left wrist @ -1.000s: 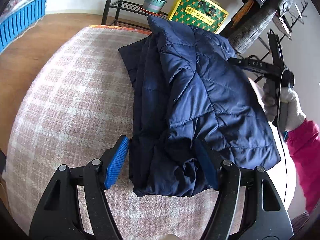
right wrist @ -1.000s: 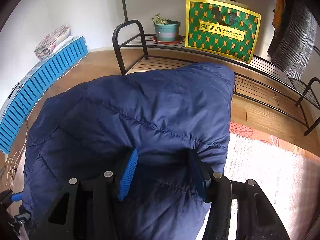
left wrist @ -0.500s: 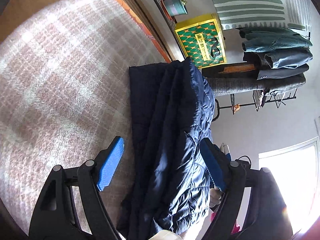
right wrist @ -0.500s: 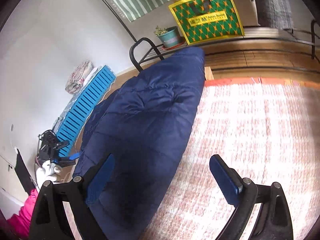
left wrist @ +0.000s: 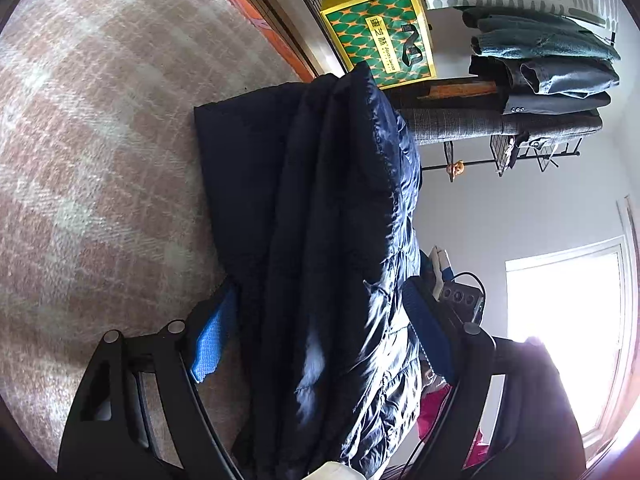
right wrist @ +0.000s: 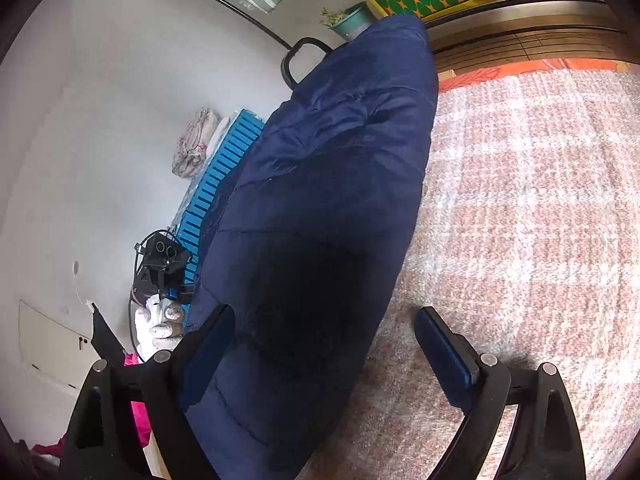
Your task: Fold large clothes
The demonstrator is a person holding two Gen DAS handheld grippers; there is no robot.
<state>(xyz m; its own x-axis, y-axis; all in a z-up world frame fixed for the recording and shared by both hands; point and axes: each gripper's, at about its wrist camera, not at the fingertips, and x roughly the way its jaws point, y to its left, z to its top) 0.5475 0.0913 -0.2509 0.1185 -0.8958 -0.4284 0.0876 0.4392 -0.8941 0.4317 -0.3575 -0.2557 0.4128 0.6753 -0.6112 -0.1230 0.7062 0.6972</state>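
A dark blue quilted jacket (left wrist: pixel 320 220) lies folded in a long bundle on a pink plaid blanket (left wrist: pixel 100 160). My left gripper (left wrist: pixel 320 340) straddles its near end with the jaws wide. The bulky fabric fills the gap and the pads do not squeeze it. In the right wrist view the jacket (right wrist: pixel 332 200) runs away from my right gripper (right wrist: pixel 332 348), whose jaws are closing. Its left pad is at the jacket's edge, and its right pad hangs over the blanket (right wrist: pixel 520 220), clear of the cloth. A gloved hand (right wrist: pixel 160 320) holds the left gripper beyond the jacket.
A green and yellow bag (left wrist: pixel 380 36) stands on a black metal rack (right wrist: pixel 300 56) past the blanket's far edge, beside a potted plant (right wrist: pixel 352 24). Folded clothes (left wrist: pixel 540 80) are stacked on a stand. A blue slatted panel (right wrist: pixel 224 168) leans by the wall, and a bright window (left wrist: pixel 560 320) is on one side.
My right gripper let go of the jacket and opened wide. Both grippers rolled and sank toward the blanket. The jacket now lies lower and longer, and the left jaws stand a little wider.
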